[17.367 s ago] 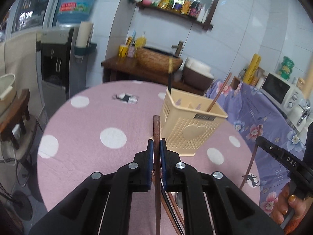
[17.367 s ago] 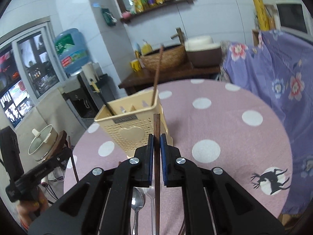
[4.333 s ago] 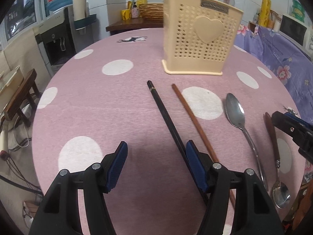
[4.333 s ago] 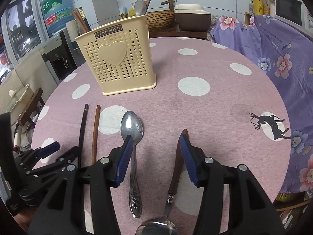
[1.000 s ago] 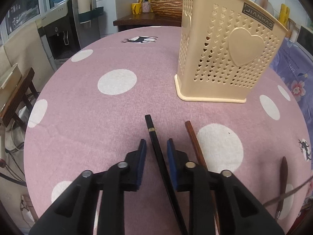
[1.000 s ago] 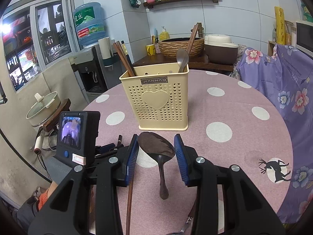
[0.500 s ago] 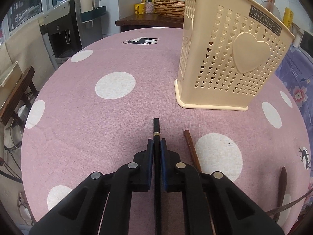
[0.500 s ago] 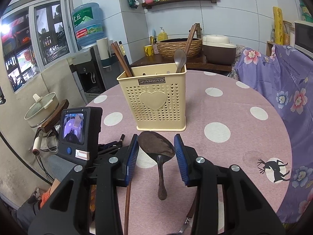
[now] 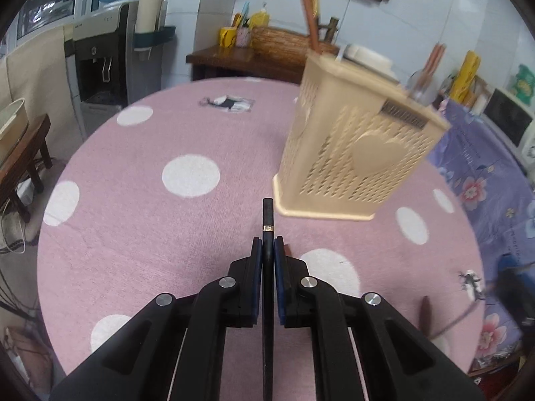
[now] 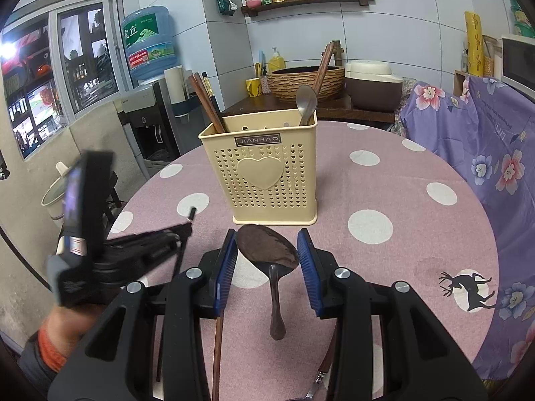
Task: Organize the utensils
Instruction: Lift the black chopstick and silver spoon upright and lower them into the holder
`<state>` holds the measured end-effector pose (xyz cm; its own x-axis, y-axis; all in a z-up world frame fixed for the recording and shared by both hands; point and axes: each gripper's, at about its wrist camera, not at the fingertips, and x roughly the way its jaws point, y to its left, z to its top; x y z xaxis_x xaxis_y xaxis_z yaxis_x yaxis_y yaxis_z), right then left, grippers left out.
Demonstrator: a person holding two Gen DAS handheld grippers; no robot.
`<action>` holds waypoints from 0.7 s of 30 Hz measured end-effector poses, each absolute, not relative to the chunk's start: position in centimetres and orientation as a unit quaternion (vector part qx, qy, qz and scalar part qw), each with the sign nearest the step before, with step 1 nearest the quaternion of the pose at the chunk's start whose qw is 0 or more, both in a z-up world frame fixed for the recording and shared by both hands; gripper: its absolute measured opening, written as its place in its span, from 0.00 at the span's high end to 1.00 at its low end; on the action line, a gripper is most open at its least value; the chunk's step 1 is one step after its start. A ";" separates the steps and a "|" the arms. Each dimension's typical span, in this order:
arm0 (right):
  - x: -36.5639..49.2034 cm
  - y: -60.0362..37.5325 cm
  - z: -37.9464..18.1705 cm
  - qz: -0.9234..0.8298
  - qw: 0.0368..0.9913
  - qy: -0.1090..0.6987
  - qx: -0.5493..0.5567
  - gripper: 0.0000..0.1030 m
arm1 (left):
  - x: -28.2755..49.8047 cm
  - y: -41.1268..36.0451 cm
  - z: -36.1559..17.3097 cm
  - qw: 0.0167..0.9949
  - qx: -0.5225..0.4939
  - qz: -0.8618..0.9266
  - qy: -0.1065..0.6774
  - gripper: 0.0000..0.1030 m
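Here the left tool (image 9: 268,247) is clamped on a black chopstick (image 9: 268,214), lifted off the surface (image 9: 133,234); the right tool (image 10: 267,250) grips a dark spoon (image 10: 267,247), with the utensil holder (image 10: 267,173) just ahead.

surface: round table (image 10: 384,180), pink cloth, white dots, deer prints | standing on it: cream perforated utensil basket (image 10: 267,180), near centre | lying flat: brown chopstick (image 10: 218,341) near front edge, partly hidden | also a wood-handled utensil (image 9: 425,310) right of it, apart from basket
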<state>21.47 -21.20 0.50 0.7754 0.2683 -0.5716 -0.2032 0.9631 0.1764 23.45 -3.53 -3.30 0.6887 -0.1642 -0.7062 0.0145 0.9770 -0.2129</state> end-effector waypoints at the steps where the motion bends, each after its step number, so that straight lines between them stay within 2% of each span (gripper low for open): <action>1: 21.5 -21.3 0.6 0.124 0.941 0.310 0.052 0.63 | 22.8 -3.4 -2.3 0.918 -0.098 -0.057 0.379 0.92; 9: 21.5 -21.8 0.5 0.123 0.941 0.309 0.062 0.63 | 18.8 -2.0 4.5 0.947 -0.099 -0.089 0.292 0.92; 21: 21.4 -21.8 1.0 0.129 0.944 0.299 0.061 0.64 | 17.7 -1.5 5.8 0.954 -0.097 -0.099 0.267 0.92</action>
<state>21.41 -21.75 0.98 0.7879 0.2798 -0.5485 -0.2068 0.9593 0.1922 17.73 -1.52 5.75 0.8379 -0.2408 -0.4898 0.1372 0.9615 -0.2380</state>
